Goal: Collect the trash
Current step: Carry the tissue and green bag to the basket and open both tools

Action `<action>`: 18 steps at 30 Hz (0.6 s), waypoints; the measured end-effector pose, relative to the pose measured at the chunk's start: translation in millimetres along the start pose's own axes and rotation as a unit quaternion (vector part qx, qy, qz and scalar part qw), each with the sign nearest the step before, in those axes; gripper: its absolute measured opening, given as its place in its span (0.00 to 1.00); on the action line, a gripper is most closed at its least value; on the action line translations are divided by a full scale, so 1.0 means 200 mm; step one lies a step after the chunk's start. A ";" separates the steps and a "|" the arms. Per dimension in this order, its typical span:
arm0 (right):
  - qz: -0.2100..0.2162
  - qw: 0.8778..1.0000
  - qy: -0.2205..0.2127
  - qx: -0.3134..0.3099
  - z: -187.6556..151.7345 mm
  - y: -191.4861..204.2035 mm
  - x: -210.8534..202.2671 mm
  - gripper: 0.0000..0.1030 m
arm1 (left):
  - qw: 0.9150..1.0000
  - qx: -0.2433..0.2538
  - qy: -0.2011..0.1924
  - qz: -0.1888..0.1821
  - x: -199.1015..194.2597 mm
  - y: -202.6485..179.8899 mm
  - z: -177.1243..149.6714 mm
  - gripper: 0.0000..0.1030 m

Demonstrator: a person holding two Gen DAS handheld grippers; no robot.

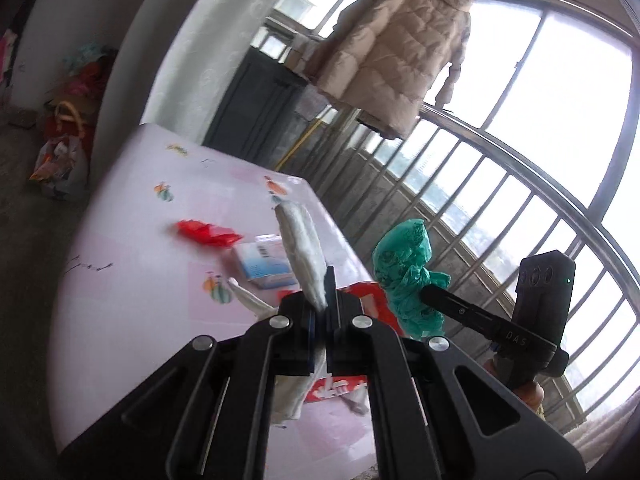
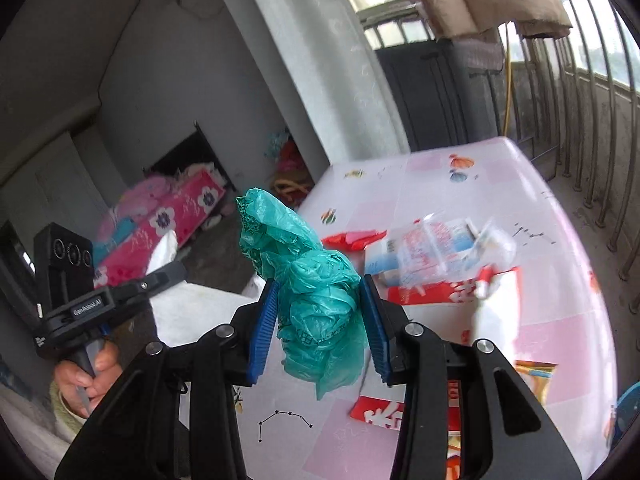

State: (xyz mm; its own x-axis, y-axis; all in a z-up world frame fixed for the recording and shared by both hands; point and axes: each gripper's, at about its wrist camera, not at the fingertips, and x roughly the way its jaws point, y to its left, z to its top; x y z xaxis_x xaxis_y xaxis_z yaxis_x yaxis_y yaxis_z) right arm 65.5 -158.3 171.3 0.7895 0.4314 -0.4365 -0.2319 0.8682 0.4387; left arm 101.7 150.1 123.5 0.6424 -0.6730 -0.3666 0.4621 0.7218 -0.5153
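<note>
My left gripper (image 1: 323, 300) is shut on a white crumpled tissue (image 1: 304, 248) and holds it above the pink table (image 1: 132, 240). My right gripper (image 2: 320, 300) is shut on a crumpled green plastic bag (image 2: 312, 280), held in the air over the table's near edge; the bag also shows in the left wrist view (image 1: 404, 272). On the table lie a red wrapper (image 1: 208, 234), a blue-white box (image 1: 264, 264), a clear printed plastic bag (image 2: 440, 256) and red-white packaging (image 2: 440, 292).
A metal balcony railing (image 1: 500, 200) runs along the table's right side. A beige padded coat (image 1: 400, 52) hangs above. A dark cabinet (image 1: 256, 104) stands behind the table. Bags and clutter (image 1: 64, 152) sit on the floor at left. An orange snack packet (image 2: 536, 376) lies near the table's front.
</note>
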 end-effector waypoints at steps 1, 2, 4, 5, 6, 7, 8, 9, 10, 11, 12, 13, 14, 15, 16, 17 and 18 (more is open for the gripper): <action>-0.011 1.000 -0.025 0.010 0.02 -0.05 -0.12 0.39 | 1.000 0.018 0.004 -0.023 0.04 -0.09 0.01 0.01; -0.027 0.998 -0.050 0.023 0.02 -0.12 -0.25 0.39 | 0.998 0.033 0.011 -0.050 0.09 -0.19 0.02 0.01; -0.077 0.991 -0.093 0.052 0.00 -0.27 -0.51 0.39 | 0.992 0.059 0.032 -0.110 0.20 -0.39 0.03 0.01; -0.106 0.986 -0.109 0.066 -0.02 -0.34 -0.62 0.39 | 0.987 0.068 0.046 -0.140 0.26 -0.49 0.01 0.01; -0.136 0.980 -0.121 0.083 -0.06 -0.42 -0.72 0.39 | 0.981 0.076 0.064 -0.168 0.34 -0.59 0.00 0.01; -0.165 0.972 -0.128 0.105 -0.10 -0.51 -0.82 0.39 | 0.975 0.083 0.081 -0.188 0.42 -0.68 -0.02 0.01; -0.195 0.963 -0.132 0.132 -0.15 -0.60 -0.91 0.39 | 0.969 0.088 0.103 -0.207 0.52 -0.78 -0.04 0.01; -0.221 0.953 -0.137 0.158 -0.20 -0.68 -0.99 0.39 | 0.962 0.091 0.124 -0.225 0.61 -0.86 -0.07 0.01; -0.245 0.941 -0.142 0.185 -0.25 -0.77 -1.08 0.39 | 0.955 0.092 0.148 -0.240 0.71 -0.96 -0.10 0.01; -0.266 0.929 -0.147 0.210 -0.31 -0.84 -1.15 0.39 | 0.947 0.093 0.173 -0.253 0.80 -1.05 -0.14 0.01; -0.287 0.916 -0.150 0.235 -0.37 -0.91 -1.21 0.39 | 0.939 0.095 0.196 -0.265 0.90 -1.15 -0.18 0.01; -0.305 0.905 -0.151 0.257 -0.43 -0.99 -1.25 0.39 | 0.933 0.098 0.216 -0.269 1.00 -1.24 -0.23 0.01; -0.321 0.892 -0.148 0.283 -0.50 -1.06 -1.29 0.40 | 0.928 0.104 0.236 -0.268 1.09 -1.32 -0.28 0.01; -0.330 0.880 -0.141 0.312 -0.56 -1.16 -1.29 0.40 | 0.922 0.110 0.257 -0.268 1.19 -1.40 -0.36 0.01; -0.332 0.867 -0.135 0.346 -0.63 -1.25 -1.30 0.40 | 0.917 0.115 0.278 -0.261 1.29 -1.48 -0.43 0.01; -0.328 0.857 -0.132 0.376 -0.70 -1.33 -1.30 0.40 | 0.914 0.122 0.298 -0.245 1.40 -1.54 -0.51 0.01; -0.326 0.843 -0.129 0.407 -0.78 -1.42 -1.30 0.40 | 0.910 0.132 0.319 -0.232 1.51 -1.60 -0.59 0.01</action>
State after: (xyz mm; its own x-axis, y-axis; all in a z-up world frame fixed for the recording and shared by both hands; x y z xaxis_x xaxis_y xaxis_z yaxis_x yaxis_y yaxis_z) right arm -162.9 -478.5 38.6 0.7201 -0.2318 -0.6540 0.6835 0.3989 0.6113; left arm 75.0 -302.6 86.1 -0.1054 -0.8114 -0.5749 0.7773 0.2934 -0.5565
